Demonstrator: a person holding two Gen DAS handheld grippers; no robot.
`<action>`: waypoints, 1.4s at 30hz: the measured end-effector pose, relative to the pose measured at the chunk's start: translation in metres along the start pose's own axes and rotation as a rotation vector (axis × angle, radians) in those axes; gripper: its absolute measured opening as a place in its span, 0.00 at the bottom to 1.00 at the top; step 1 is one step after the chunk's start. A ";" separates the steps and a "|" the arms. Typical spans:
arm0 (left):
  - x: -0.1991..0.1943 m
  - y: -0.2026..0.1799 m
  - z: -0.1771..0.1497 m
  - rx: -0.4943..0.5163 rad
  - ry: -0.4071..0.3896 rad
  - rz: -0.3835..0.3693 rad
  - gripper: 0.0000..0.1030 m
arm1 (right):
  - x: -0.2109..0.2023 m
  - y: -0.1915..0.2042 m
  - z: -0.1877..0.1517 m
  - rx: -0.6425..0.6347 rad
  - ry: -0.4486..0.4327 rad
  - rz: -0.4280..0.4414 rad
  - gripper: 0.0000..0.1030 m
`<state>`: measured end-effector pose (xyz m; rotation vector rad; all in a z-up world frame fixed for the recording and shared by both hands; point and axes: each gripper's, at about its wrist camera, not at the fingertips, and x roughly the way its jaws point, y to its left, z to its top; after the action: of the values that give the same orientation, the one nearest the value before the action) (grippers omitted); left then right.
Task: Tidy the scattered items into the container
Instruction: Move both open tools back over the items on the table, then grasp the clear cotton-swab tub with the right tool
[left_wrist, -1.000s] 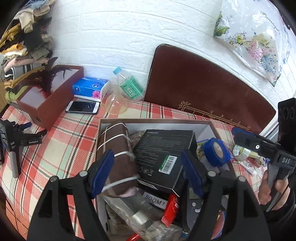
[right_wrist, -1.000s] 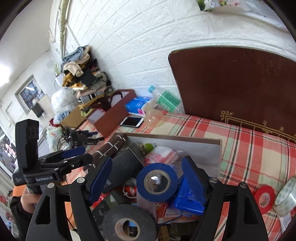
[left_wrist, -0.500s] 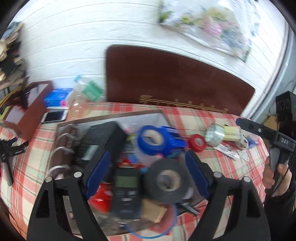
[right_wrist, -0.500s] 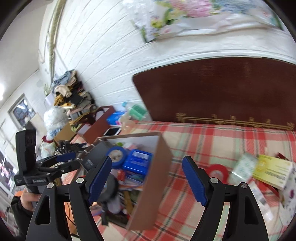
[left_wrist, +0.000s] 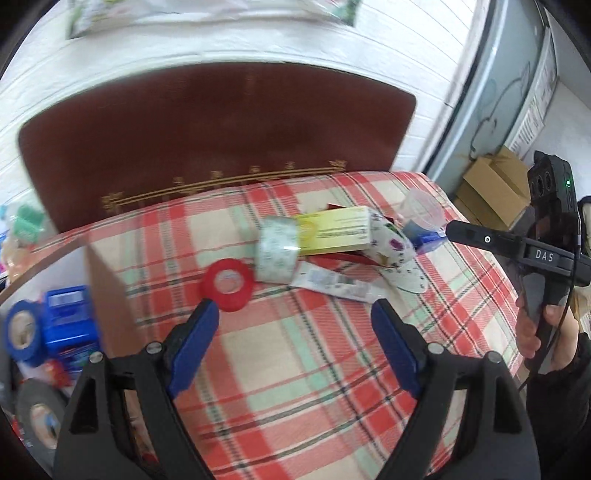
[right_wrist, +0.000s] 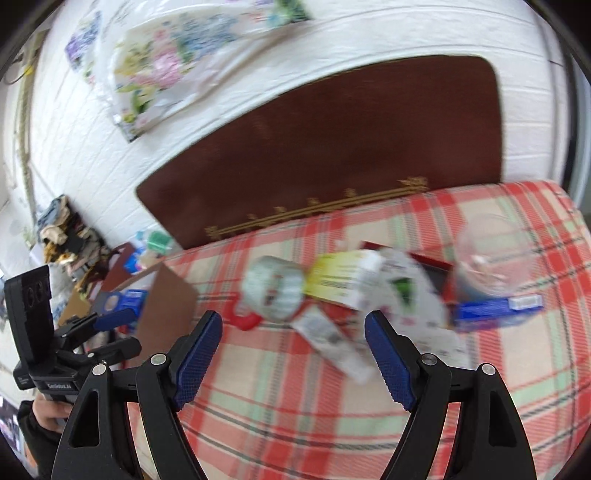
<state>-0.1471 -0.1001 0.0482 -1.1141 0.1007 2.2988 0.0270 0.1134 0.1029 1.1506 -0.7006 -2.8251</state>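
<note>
Plaid red-and-green blanket (left_wrist: 295, 369) covers the bed; a dark brown headboard (left_wrist: 221, 129) stands against the white brick wall. Open brown cardboard box (left_wrist: 107, 280), already part-filled, sits at the blanket's left edge. Scattered items are clustered toward the right edge: flat red tape ring (left_wrist: 227, 283), clear patterned tape roll (left_wrist: 277, 251), yellow carton (left_wrist: 332, 232). Left gripper (left_wrist: 291, 343) and right gripper (right_wrist: 293, 354): jaws spread, empty, aimed at the cluster, probably for the next pick.

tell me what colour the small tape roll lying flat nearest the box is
Red, with a pale core: the small tape roll beside the box. Clearest in the left wrist view.
</note>
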 end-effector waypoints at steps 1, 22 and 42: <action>0.011 -0.012 0.002 0.008 0.010 -0.015 0.83 | -0.005 -0.012 -0.001 0.006 0.004 -0.025 0.80; 0.117 -0.119 0.033 0.081 0.131 -0.066 0.84 | -0.017 -0.166 0.015 0.114 0.032 -0.146 0.88; 0.158 -0.116 0.033 0.081 0.189 -0.093 0.84 | 0.078 -0.140 0.051 -0.139 0.166 -0.383 0.89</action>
<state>-0.1851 0.0795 -0.0269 -1.2642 0.2088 2.0857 -0.0421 0.2465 0.0264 1.6202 -0.2930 -2.9585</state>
